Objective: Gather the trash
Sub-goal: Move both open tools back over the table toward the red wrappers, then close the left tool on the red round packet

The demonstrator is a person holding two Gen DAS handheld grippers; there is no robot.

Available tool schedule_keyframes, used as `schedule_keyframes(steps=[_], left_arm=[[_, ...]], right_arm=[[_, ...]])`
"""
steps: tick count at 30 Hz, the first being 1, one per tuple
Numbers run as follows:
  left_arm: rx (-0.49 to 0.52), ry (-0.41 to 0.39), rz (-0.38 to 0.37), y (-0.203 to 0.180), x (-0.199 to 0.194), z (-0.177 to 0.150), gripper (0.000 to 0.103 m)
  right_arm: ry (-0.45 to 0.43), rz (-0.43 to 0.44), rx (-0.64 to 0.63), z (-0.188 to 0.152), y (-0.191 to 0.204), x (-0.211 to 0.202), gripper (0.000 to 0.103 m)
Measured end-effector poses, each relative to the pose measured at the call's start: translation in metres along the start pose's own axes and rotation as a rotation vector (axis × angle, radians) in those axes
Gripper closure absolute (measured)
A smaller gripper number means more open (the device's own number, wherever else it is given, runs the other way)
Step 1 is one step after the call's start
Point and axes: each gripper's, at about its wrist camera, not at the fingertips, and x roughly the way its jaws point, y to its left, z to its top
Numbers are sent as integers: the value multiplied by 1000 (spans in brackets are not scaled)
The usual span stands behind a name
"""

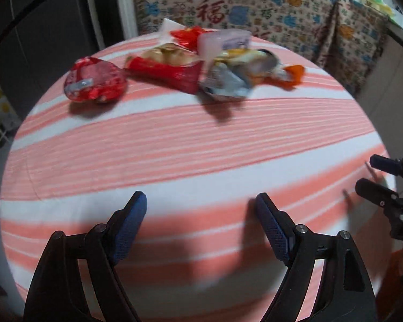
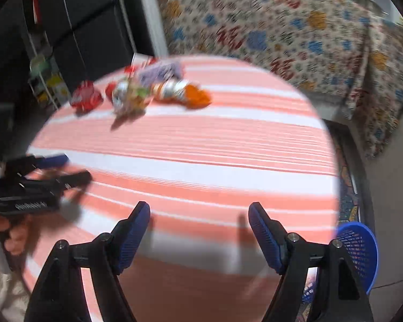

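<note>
Several crumpled snack wrappers lie at the far side of a table with a pink-and-white striped cloth (image 1: 174, 139): a round red wrapper (image 1: 95, 81), a red packet (image 1: 169, 71), a silver and orange wrapper (image 1: 244, 75) and a pale bag (image 1: 223, 40). The pile also shows in the right wrist view (image 2: 137, 91). My left gripper (image 1: 201, 214) is open and empty above the near side of the table. My right gripper (image 2: 198, 225) is open and empty too, to the right of the left one; it also shows in the left wrist view (image 1: 376, 177).
A blue mesh basket (image 2: 360, 252) stands on the floor off the table's right edge. A patterned cloth (image 1: 255, 8) covers furniture behind the table. A dark cabinet (image 2: 80, 26) stands at the back left.
</note>
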Motion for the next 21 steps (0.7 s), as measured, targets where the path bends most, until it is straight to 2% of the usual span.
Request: schedule_keyframes(steps=[1, 2, 4, 6, 8, 15, 21], left_arm=[[12, -3, 12, 4, 3, 2, 4], [13, -5, 13, 8, 8, 4, 2], [7, -27, 10, 14, 13, 7, 0], [-1, -28, 12, 18, 18, 15, 0], [-16, -28, 8, 24, 24, 21, 0], [-27, -30, 16, 29, 20, 16, 0], [-31, -28, 24, 27, 22, 19, 0]], right_arm=[[19, -3, -5, 2, 6, 9, 26], [42, -12, -15, 7, 13, 21, 20], [22, -62, -55, 9, 24, 28, 17], [18, -70, -67, 12, 29, 36, 11], [21, -76, -60, 21, 31, 45, 0], [13, -93, -35, 50, 31, 71, 0], [8, -93, -34, 51, 32, 74, 0]])
